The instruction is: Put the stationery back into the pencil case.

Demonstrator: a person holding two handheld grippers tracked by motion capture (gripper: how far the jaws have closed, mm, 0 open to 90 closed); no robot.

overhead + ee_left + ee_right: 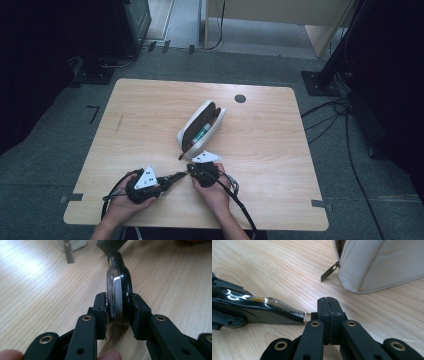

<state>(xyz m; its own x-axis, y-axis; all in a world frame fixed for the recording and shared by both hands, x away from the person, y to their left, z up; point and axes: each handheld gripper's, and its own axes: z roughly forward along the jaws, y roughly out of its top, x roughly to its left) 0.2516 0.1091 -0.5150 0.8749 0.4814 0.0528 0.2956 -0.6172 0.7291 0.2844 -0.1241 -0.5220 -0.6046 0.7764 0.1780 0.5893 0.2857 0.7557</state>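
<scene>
The left hand-held gripper (119, 315) is clamped on a glossy black oval object (122, 290). It holds the object on edge, one pad on the chrome-banded face and the other on the black back. The object runs straight out ahead of the jaws, just above the table (37, 290).

That polished shell looks hard, stiff and fairly light, but slick. With flat pads on curved gloss it could twist or squirt out, so the thickest middle of the body, where the pads sit now, is the sound place to hold. The thin tapered end gives little purchase.

The right hand-held gripper (329, 307) is closed, pad against pad. The object's narrow end lies just to the left of its jaws. A small brass tip (307, 314) on that end touches the side of the near pad or nearly does; whether it is pinched I cannot tell. So small a part probably bends or slips easily and wants a gentle, straight pull.

Farther ahead of the right jaws, a metal zipper pull (329, 272) hangs from an open white pouch (382, 265), soft-sided and likely to slide if nudged. A green-and-white tube (201, 133) lies inside it.
</scene>
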